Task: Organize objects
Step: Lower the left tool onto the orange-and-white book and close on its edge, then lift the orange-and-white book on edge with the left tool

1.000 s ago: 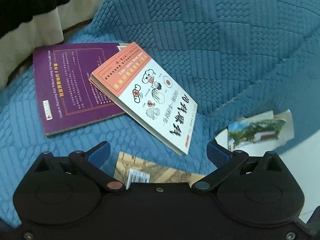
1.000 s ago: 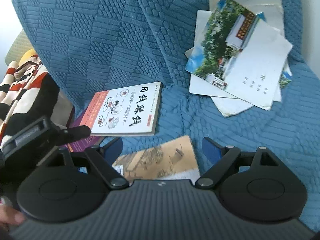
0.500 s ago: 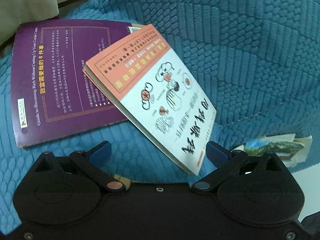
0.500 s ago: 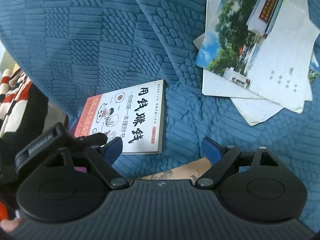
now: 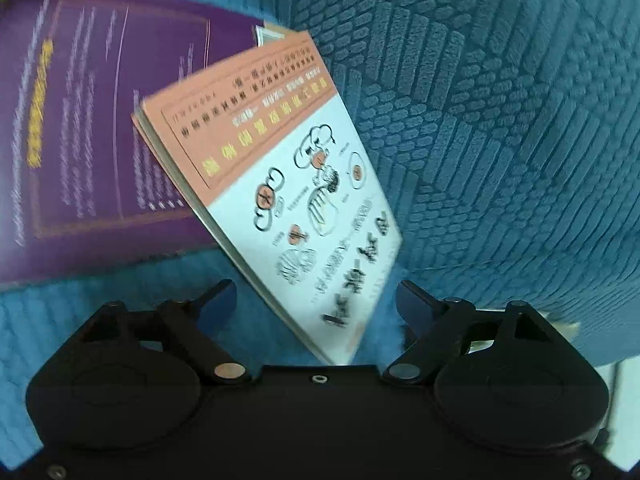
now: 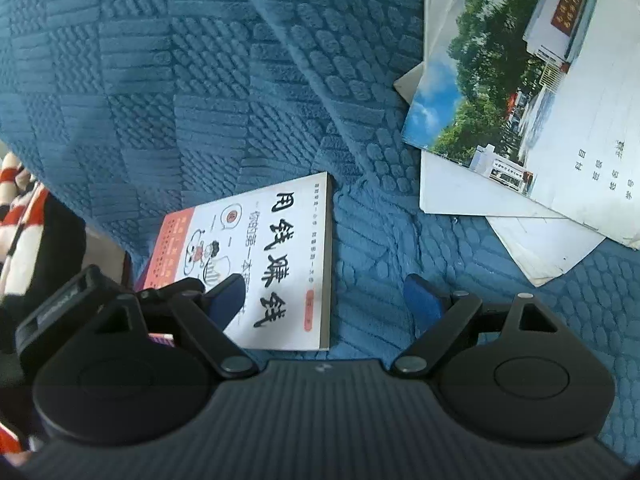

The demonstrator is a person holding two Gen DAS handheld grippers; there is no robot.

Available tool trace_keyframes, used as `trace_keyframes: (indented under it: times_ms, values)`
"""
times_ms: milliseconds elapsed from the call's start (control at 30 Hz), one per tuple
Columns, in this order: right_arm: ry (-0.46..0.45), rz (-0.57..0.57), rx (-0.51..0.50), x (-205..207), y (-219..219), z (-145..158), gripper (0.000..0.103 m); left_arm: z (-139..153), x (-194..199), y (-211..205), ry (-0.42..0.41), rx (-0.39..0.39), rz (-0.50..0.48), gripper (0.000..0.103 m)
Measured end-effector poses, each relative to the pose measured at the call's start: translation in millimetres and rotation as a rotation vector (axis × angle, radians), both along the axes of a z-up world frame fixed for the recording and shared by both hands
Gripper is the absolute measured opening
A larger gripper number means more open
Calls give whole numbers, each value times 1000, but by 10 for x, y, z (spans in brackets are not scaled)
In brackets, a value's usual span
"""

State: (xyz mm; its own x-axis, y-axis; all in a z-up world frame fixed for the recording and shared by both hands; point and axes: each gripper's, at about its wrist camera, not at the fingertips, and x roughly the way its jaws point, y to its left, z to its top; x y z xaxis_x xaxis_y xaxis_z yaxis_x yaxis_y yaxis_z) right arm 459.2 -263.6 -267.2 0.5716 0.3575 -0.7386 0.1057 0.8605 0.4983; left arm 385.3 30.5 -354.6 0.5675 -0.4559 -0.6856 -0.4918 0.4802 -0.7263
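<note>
A white-and-orange paperback (image 5: 280, 184) lies slanted across a purple book (image 5: 92, 140) on the blue quilted sofa cover (image 5: 500, 120). My left gripper (image 5: 314, 294) hangs just over the paperback's near corner. Its jaws are closing, that corner sits between them, and the pads do not touch it. In the right wrist view the same paperback (image 6: 272, 248) lies low and left of centre. My right gripper (image 6: 324, 286) stands open over its near right corner, holding nothing. The left gripper's black body (image 6: 72, 300) shows at the paperback's left side.
A loose pile of photo prints and white sheets (image 6: 500, 120) lies on the sofa cover (image 6: 160, 80) to the upper right. Red, white and black striped fabric (image 6: 16, 220) fills the left edge. A paper corner (image 5: 560, 326) peeks out behind the left gripper's right finger.
Both grippers have come down and closer to the white-and-orange paperback, which now fills more of each view. The tan booklet below them has dropped out of sight. The left jaws have narrowed slightly.
</note>
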Motion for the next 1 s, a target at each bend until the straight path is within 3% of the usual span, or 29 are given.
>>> trace_keyframes:
  times_ms: [300,700,833,1000]
  values:
    - [64,-53,186,102,-181,-139,88,-77,-25,58,-42,-126,73,85]
    - [99,-71,412,83,-164,-300,88,141,-46,95,-219,-160,62,84]
    - [137,-79,444,107,-127,-402,67,115,-44,97,-198,-165,70,84]
    - [153,-66,397,128,-64,-409,56,76,-47,91,-179,-156,74,84]
